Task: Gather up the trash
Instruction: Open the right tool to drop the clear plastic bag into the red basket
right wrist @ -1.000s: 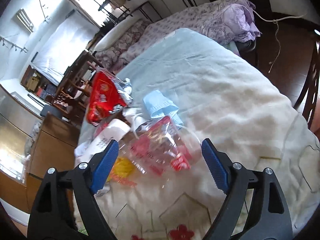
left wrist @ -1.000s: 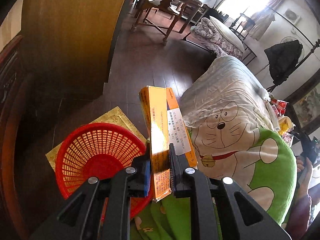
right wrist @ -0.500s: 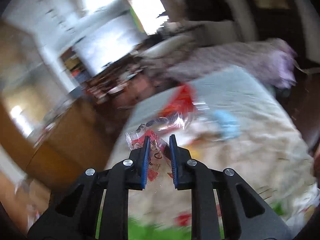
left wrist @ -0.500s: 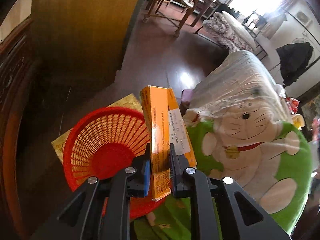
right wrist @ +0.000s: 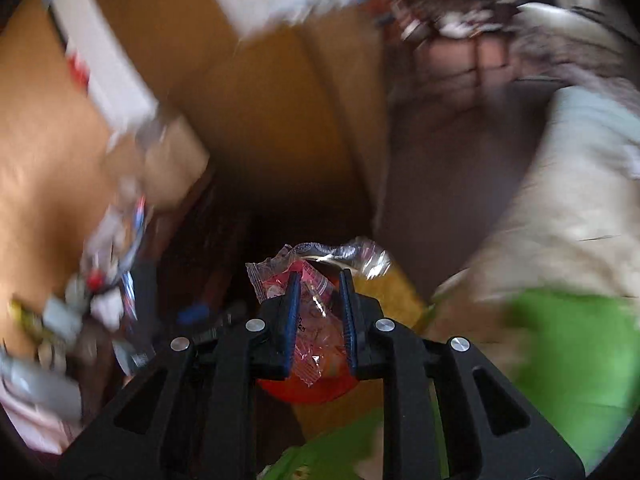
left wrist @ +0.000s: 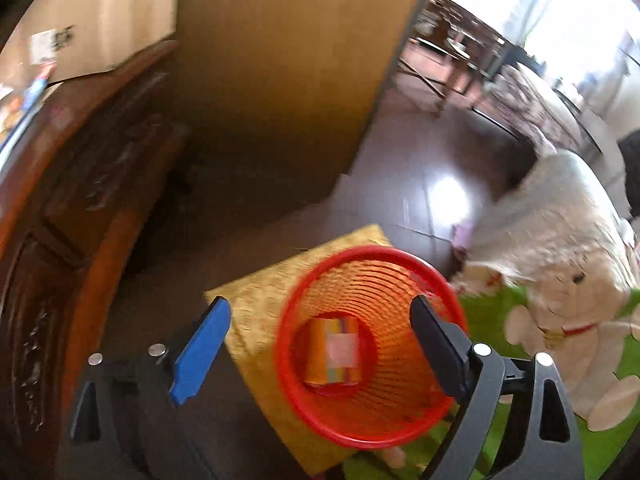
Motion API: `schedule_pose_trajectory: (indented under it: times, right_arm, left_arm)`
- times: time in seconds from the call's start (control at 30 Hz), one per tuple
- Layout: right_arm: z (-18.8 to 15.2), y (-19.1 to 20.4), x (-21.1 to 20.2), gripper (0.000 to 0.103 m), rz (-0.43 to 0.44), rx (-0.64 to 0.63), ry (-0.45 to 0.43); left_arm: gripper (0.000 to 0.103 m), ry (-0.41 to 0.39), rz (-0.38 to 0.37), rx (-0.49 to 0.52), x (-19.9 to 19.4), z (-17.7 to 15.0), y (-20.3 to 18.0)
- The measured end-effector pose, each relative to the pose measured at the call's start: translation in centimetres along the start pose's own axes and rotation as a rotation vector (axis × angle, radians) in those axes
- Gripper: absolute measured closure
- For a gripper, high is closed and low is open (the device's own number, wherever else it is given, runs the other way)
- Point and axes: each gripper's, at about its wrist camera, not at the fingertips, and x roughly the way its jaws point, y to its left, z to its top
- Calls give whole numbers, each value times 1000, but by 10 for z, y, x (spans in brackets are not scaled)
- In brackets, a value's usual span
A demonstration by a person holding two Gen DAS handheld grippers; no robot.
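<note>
From my left wrist camera, the biggest thing in sight was the bed (left wrist: pixel 560 216) along the right, its pale cover giving way to a green blanket (left wrist: pixel 504 428) with a white cartoon cat (left wrist: pixel 572 320) printed on it. To the left ran a dark wooden cabinet (left wrist: pixel 80 208) with a cardboard box (left wrist: pixel 104 12) on top. On the dark floor, just beside the bed, lay a yellow mat (left wrist: pixel 260 320), and the red mesh basket (left wrist: pixel 372 264) stood on it. An orange carton (left wrist: pixel 334 350) with a pale label lay flat on the basket's bottom. My left gripper (left wrist: pixel 320 344) hung above the basket with its jaws spread wide and nothing between them.

My right wrist view was badly smeared, so I could make out little of the room beyond blurred shapes. My right gripper (right wrist: pixel 320 316) was clamped on a crumpled clear wrapper (right wrist: pixel 316 280) with red and pink print, which stuck up past the fingertips. Below the jaws I saw part of the red basket (right wrist: pixel 308 392) and a corner of the yellow mat (right wrist: pixel 396 292). At the left edge sat a jumble of small items too blurred for me to name.
</note>
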Motion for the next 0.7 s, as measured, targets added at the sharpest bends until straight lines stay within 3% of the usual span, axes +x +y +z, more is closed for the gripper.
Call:
schedule_pose_trajectory:
  times: [0.13,0.27,0.53,0.7]
  right_arm:
    - [-11,25,68,53,29,-92,176]
    - [-22,30,81,52,3,-125,199]
    - [-16,6,40,52,51,-18,60]
    - [-7,-15,-29,39,-12,-9,-113]
  left_arm:
    - [13,-19,62,-21,-5,-1,26]
    - [13,-24,96,-19,-6,-2,38]
    - [13,-30,66,56,-15,-4,8]
    - [13,-85,39,162,-42,-2,-38]
